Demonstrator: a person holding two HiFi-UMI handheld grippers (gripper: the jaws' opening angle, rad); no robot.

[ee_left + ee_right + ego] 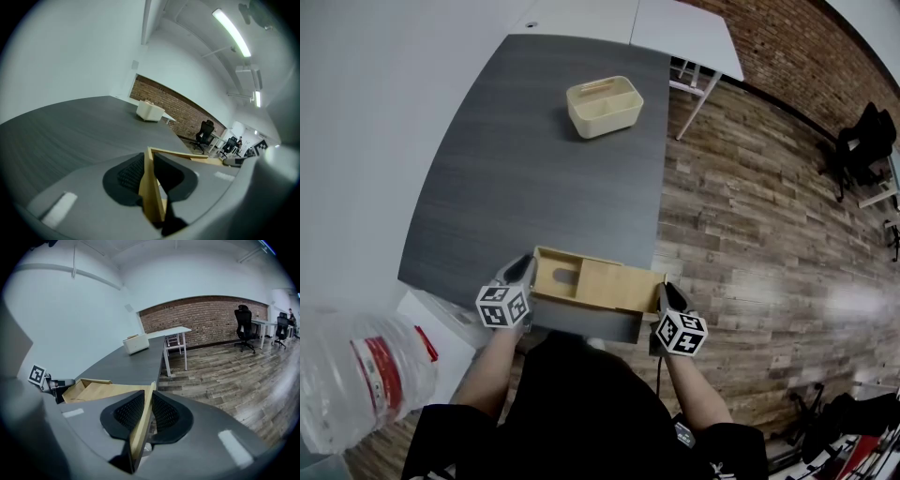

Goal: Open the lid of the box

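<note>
I note left gripper (523, 274) fingers pinching box (598, 284) left wall, right gripper (667, 294) fingers pinching right end, tabletop (534, 178) edge.

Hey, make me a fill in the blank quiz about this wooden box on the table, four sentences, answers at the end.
1. The left tongs and right tongs are each shut on an end of the wooden ____.
2. It lies at the near edge of a dark grey ____.
3. The cream bin stands ____ from the person than the tongs do.
4. Behind the chair, the wall is made of ____.

Missing words: box; table; farther; brick.
</note>
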